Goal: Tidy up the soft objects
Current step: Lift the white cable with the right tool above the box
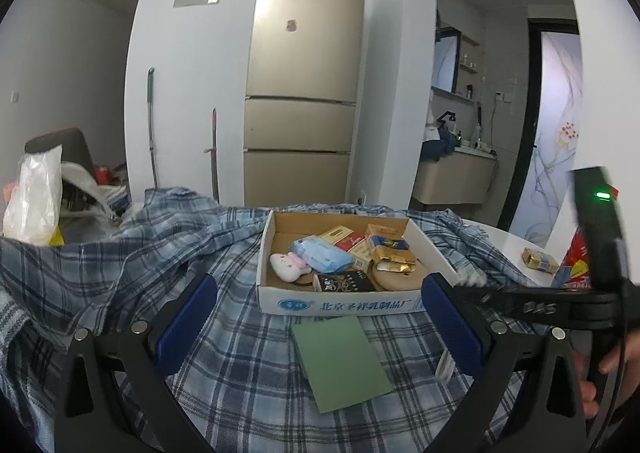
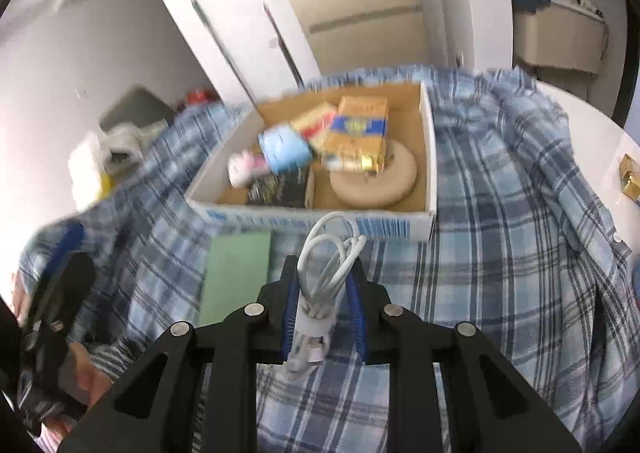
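Observation:
A cardboard box (image 1: 344, 303) (image 2: 430, 157) stands on a blue plaid cloth (image 1: 248, 365) (image 2: 500, 253). It holds a white plush toy (image 1: 286, 267) (image 2: 244, 169), a blue tissue pack (image 1: 322, 253) (image 2: 284, 149), a beige round cushion (image 1: 400, 277) (image 2: 376, 185) and several small packets. My left gripper (image 1: 320, 321) is open and empty above the cloth, just in front of the box. My right gripper (image 2: 324, 293) is shut on a coiled white cable (image 2: 324, 265) and holds it above the cloth, in front of the box.
A green card (image 1: 344, 361) (image 2: 236, 277) lies on the cloth in front of the box. A gold packet (image 1: 540, 259) (image 2: 632, 177) sits on the white table at the right. A plastic bag (image 1: 34, 201) and a chair stand at the left. A fridge stands behind.

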Tool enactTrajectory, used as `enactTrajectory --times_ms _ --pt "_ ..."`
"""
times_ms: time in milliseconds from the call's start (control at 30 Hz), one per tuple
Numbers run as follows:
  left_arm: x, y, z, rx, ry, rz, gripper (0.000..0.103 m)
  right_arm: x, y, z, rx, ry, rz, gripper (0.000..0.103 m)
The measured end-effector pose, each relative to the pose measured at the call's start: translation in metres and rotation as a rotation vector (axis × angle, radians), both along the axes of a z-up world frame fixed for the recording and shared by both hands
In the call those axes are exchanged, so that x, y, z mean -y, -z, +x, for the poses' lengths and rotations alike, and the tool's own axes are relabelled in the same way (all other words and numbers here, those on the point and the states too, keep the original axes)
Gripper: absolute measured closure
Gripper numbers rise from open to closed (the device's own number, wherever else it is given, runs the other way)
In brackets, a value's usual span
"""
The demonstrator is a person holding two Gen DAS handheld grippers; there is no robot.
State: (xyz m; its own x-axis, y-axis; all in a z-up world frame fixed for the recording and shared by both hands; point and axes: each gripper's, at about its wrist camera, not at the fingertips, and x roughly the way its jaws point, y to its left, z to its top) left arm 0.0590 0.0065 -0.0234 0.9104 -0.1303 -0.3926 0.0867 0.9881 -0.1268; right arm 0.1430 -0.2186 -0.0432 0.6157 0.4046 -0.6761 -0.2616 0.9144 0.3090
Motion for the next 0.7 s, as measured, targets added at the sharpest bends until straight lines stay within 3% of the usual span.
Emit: enactTrajectory --times_ms 200,267,367,500,600,700 --pt "-0.006 0.004 0.008 -0.045 -0.015 -0.017 0.0 -0.006 -0.031 -0.036 0.351 0.016 -0.028 0.081" --pt "-0.007 0.004 0.009 -0.068 -0.029 -0.008 0.0 -0.012 -0.038 -0.049 0.45 0.035 -0.063 0.087" --pt "-0.009 0.007 0.012 -0.105 -0.046 -0.001 0.0 -0.019 -0.039 -0.061 0.511 0.047 -0.113 0.096" --pt "-0.012 0.011 0.016 -0.13 -0.061 -0.006 0.0 -0.014 -0.034 -0.045 0.398 0.005 -0.085 0.096" --pt "-0.017 0.013 0.017 -0.131 -0.068 -0.034 0.0 -0.002 -0.023 -0.024 0.245 -0.034 -0.008 0.095" --pt "-0.021 0.015 0.019 -0.14 -0.067 -0.052 0.0 0.0 -0.009 0.001 0.09 -0.065 0.02 0.085"
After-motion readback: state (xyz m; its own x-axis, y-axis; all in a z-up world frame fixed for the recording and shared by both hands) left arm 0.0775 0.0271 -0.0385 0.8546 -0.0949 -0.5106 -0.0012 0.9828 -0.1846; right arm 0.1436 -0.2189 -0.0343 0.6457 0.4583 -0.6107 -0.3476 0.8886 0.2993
